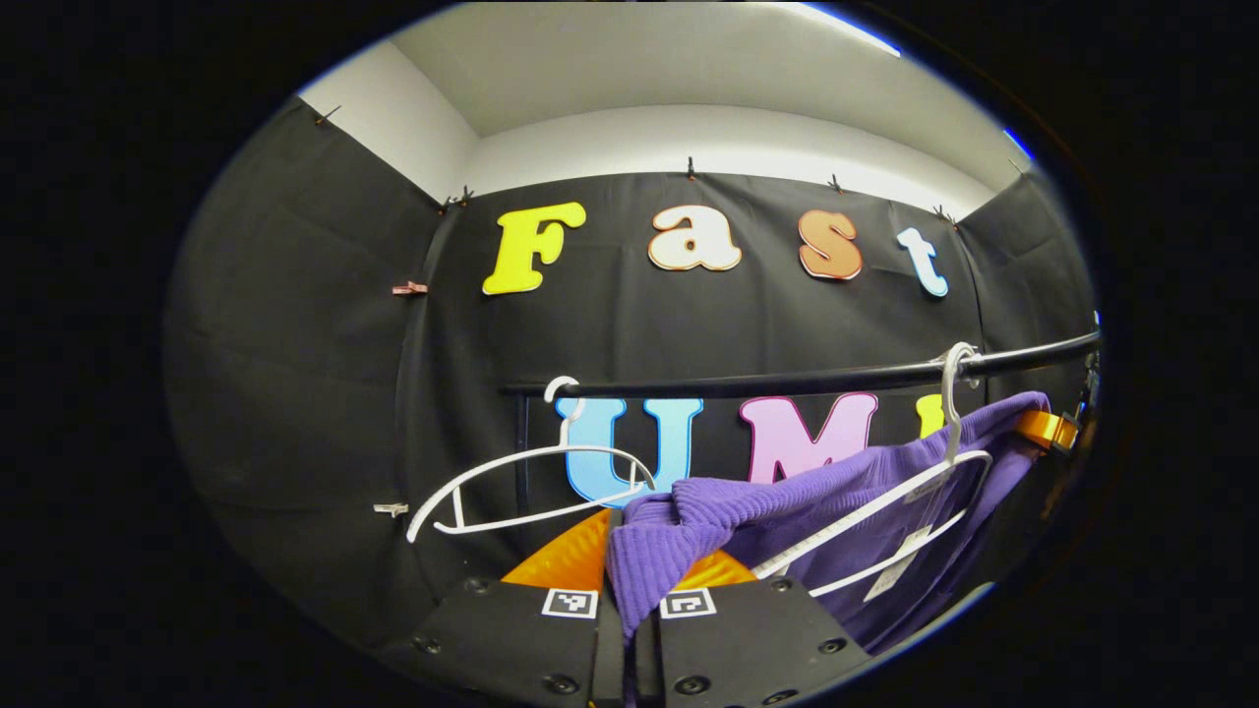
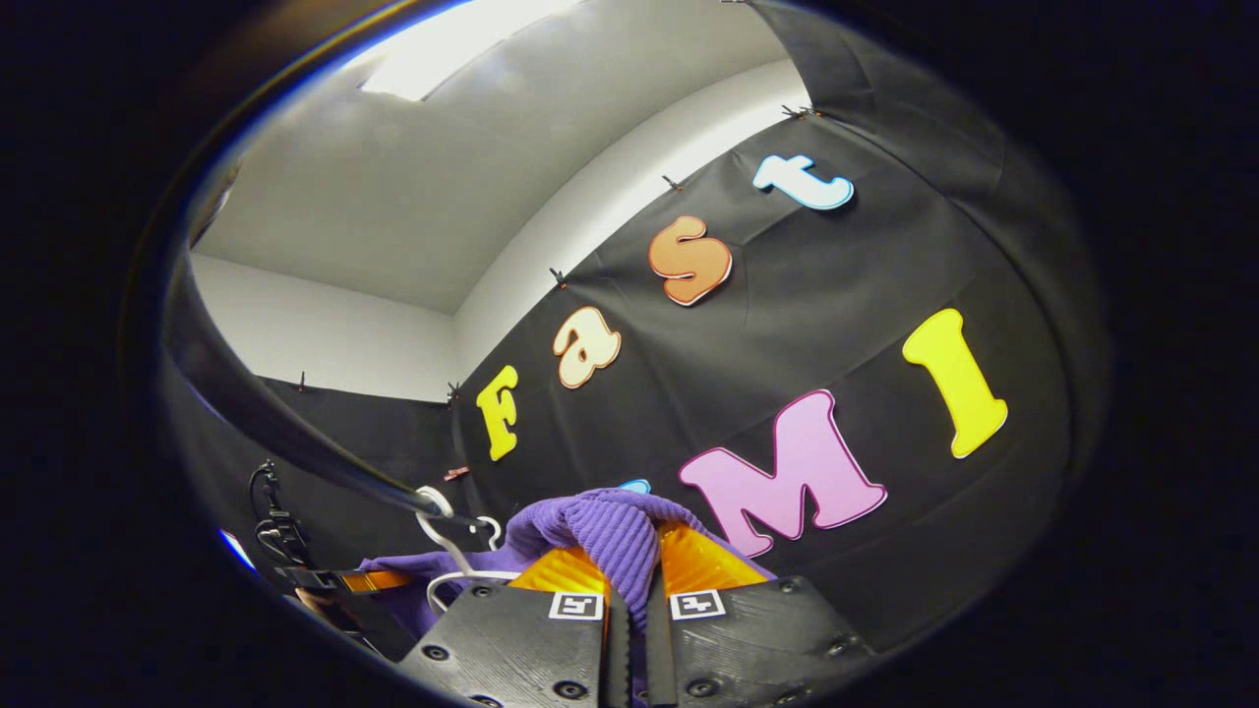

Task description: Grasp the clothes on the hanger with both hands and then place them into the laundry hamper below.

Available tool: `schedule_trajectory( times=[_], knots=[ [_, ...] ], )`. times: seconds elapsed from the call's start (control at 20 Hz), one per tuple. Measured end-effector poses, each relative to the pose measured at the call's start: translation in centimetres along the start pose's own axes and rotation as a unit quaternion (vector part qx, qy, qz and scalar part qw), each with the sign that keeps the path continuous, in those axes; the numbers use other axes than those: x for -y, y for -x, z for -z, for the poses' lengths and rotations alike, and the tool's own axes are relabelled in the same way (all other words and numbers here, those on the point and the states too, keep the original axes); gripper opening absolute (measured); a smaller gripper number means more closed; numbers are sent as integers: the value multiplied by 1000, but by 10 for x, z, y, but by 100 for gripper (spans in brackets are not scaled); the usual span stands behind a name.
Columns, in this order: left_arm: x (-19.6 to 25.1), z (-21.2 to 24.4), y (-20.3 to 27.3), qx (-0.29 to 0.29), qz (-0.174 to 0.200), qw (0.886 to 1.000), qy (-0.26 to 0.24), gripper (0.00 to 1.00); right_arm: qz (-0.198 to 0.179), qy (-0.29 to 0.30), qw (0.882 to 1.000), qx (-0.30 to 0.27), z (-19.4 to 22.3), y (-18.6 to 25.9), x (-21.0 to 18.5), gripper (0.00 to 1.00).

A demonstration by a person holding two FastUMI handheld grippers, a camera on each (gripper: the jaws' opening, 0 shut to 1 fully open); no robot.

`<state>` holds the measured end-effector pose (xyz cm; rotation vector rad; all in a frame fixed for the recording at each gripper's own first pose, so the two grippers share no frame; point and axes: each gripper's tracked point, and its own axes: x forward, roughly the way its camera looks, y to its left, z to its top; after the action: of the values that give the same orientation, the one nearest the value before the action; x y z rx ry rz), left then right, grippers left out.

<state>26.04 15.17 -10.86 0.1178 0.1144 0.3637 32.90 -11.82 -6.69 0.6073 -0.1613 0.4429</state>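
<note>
A purple knitted garment (image 1: 787,501) hangs from a white hanger (image 1: 910,492) on the black rail (image 1: 787,380). In the left gripper view, my left gripper (image 1: 629,565) is shut on a bunched fold of the garment at its near shoulder. The other gripper (image 1: 1048,429) shows at the garment's far end. In the right gripper view, my right gripper (image 2: 629,560) is shut on a ribbed fold of the same purple garment (image 2: 610,526), with the white hanger's hook (image 2: 438,511) on the rail (image 2: 295,433) just to its left. The hamper is hidden.
A second, bare white hanger (image 1: 531,482) hangs on the rail left of the garment. The rail's upright post (image 1: 519,452) stands behind it. In the right gripper view, cables (image 2: 275,526) and the other gripper (image 2: 344,580) lie at the lower left.
</note>
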Motion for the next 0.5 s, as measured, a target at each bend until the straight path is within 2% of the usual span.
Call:
schedule_trajectory(
  times=[0.15,0.3,0.45,0.5],
  knots=[
    [-3,24,-9,-40,13,999,-22,10,25,39,999,-28,15,3,18,10],
    [-11,51,-14,-67,-14,996,-66,7,32,77,994,-65,36,7,16,10],
    [-7,64,-16,-74,-8,996,-48,8,42,83,993,-69,34,5,18,10],
    [-8,66,-16,-75,-4,997,-34,8,43,79,993,-72,36,5,18,14]
  ],
)
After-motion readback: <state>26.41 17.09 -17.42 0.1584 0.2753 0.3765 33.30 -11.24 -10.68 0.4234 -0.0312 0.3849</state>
